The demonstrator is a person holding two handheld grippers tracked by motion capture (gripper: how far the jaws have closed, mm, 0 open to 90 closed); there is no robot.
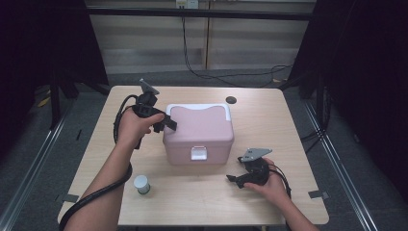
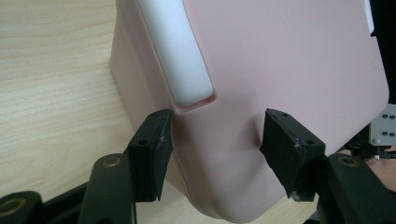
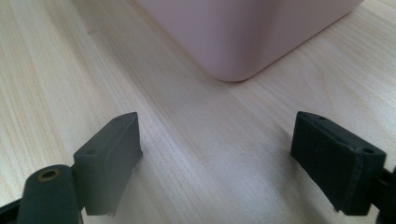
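My left gripper (image 1: 166,124) is up at the left edge of the pink box (image 1: 199,137), with my hand wrapped round its body and its cable looping down along my forearm. In the left gripper view its two black jaws straddle the near corner of the lid: one pad (image 2: 152,154) sits against the box's outer wall just below the white handle (image 2: 180,51), and the other pad (image 2: 287,151) lies on the pink top. The jaws stand about half apart and both pads look to be touching the plastic, though I cannot tell whether they are squeezing it.

My right gripper (image 1: 235,180) rests low on the table (image 1: 269,115), just off the box's front right corner, with its grey three-cornered plate facing up. In the right gripper view its jaws stand wide, with bare wood between them, and the rounded bottom corner of the box (image 3: 238,42) is ahead of them, apart from both pads.

The box sits near the middle of the table, lid down, with a white latch (image 1: 198,153) on the front face towards me and the white handle folded round the back of the lid. A small white-capped jar (image 1: 142,184) stands upright on the wood near my left forearm, well apart from the box. A dark round hole (image 1: 231,100) marks the tabletop beyond the box
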